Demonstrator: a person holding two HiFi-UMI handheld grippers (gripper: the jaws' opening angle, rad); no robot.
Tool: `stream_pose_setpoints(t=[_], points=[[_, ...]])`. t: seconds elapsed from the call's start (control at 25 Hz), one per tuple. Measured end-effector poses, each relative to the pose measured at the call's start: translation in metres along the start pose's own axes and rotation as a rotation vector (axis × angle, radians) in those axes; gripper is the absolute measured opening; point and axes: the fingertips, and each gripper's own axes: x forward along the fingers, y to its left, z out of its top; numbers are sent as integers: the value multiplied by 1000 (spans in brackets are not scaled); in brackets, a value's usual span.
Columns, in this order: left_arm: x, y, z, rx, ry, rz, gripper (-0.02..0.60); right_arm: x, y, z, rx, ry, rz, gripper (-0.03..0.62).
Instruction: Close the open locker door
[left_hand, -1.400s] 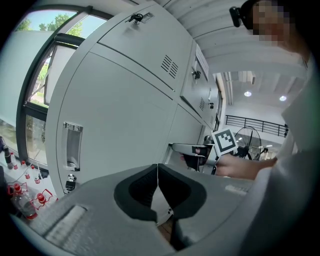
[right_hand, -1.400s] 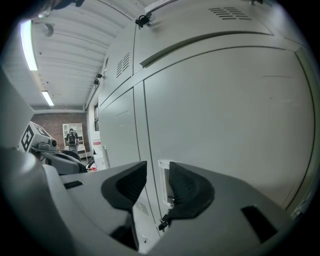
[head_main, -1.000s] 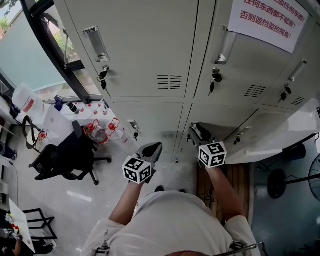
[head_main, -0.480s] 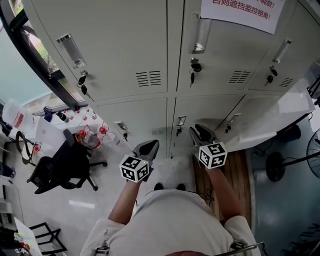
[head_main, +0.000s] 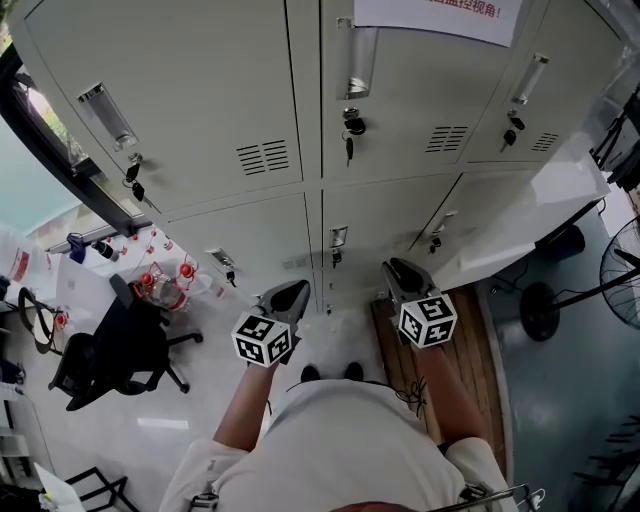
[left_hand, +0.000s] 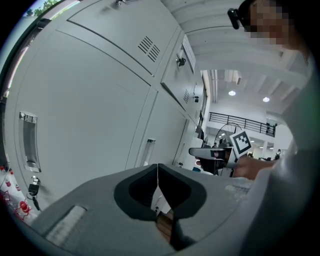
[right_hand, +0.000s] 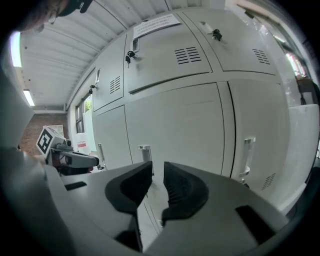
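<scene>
The open pale grey metal locker door (head_main: 520, 220) juts from the lower row just right of the right gripper (head_main: 398, 270), the nearer of the 2, whose empty jaws have just been closing to a slit, while the left gripper (head_main: 293, 293) sits pinched together.

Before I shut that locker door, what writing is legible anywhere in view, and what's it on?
"监控视角!": red print, the end of the last line on the white paper sign on an upper locker door; the rest is cut off above.
Same sign in the right gripper view: too small to read.
Red label on the white container at the left edge: too blurred.
</scene>
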Motion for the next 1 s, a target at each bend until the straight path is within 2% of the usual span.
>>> stream_pose_setpoints(t=[0.64,1.0], points=[[1,-20,6,14,-23,-32,15,-45,-18,-13,20,-34,-83,3],[-2,-23,13,9,-48,-29,16,-52,-8,-5,-26,-62,-60,3]])
